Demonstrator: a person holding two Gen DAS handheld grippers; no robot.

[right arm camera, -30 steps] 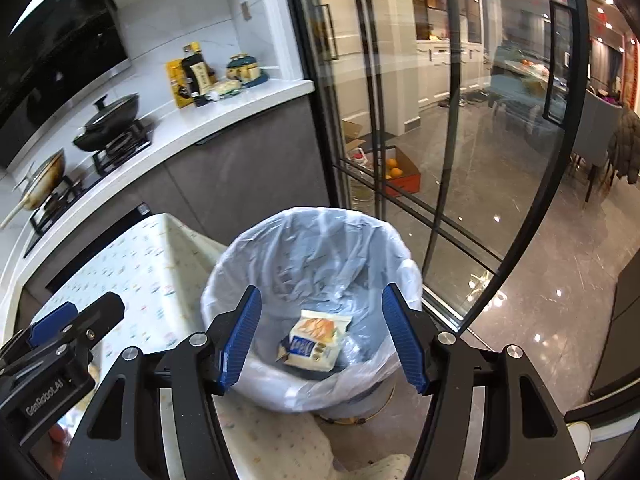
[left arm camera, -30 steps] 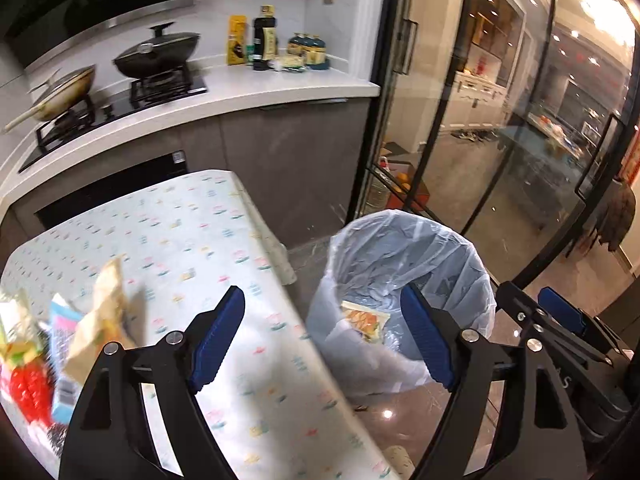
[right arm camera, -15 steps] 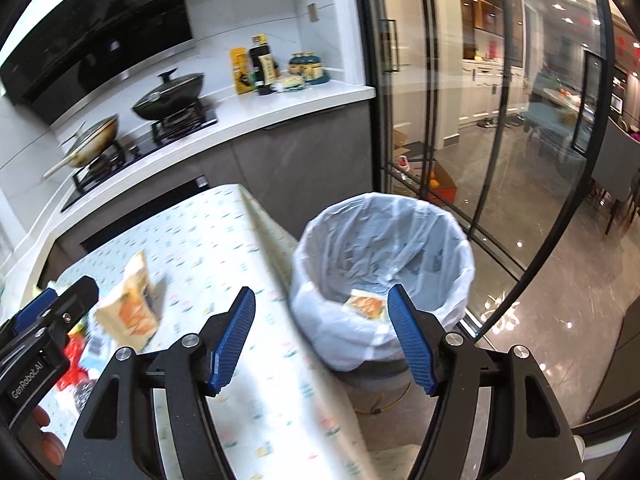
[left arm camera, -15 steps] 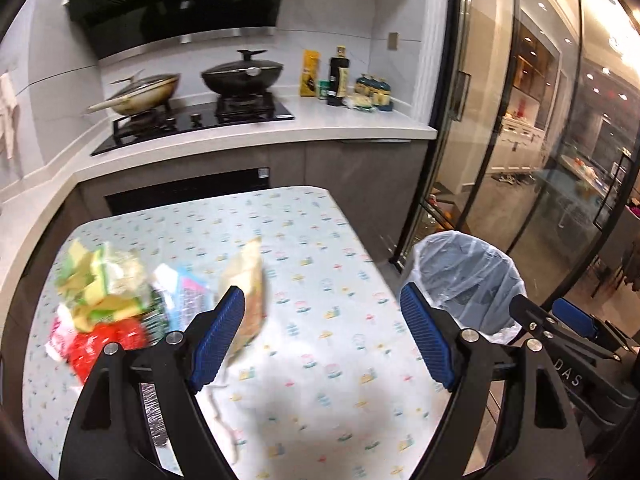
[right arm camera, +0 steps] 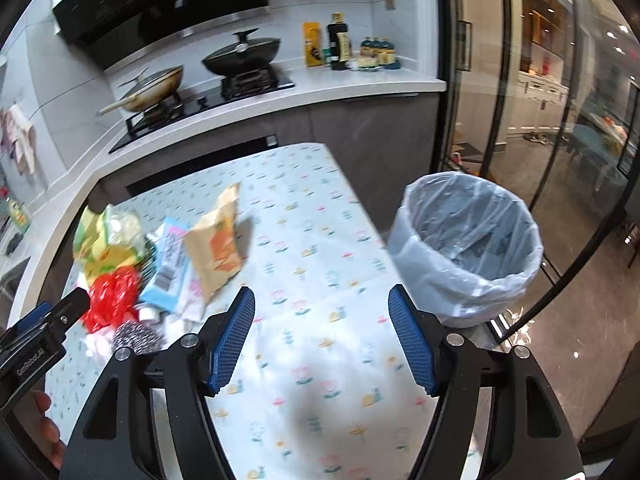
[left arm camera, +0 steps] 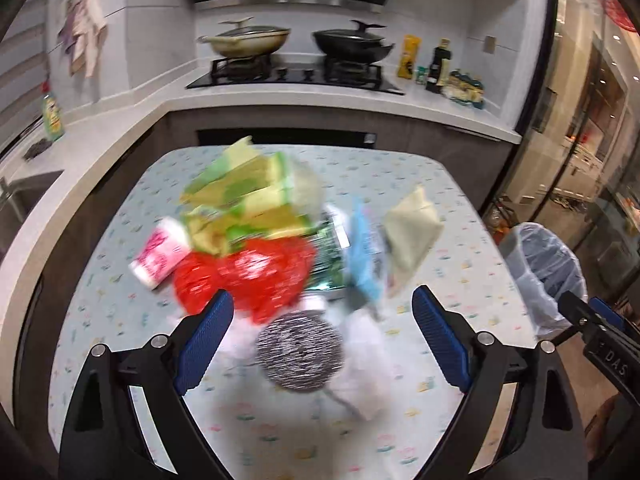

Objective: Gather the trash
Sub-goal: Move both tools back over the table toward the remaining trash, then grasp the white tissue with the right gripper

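Kitchen table (right arm camera: 320, 216) with the flowery cloth has my trash pile (left arm camera: 264, 240) heaped on its left half, lined bin (right arm camera: 468, 248) off the right edge. Left gripper (left arm camera: 320, 340) hovers over the steel scourer (left arm camera: 300, 356), jaws wide, empty. Right gripper (right arm camera: 322, 336) also spread, empty. I'd say next is dropping down and pinching one piece.

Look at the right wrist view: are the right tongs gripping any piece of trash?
No. The right tongs stand open above the tablecloth, with nothing between the blue pads.
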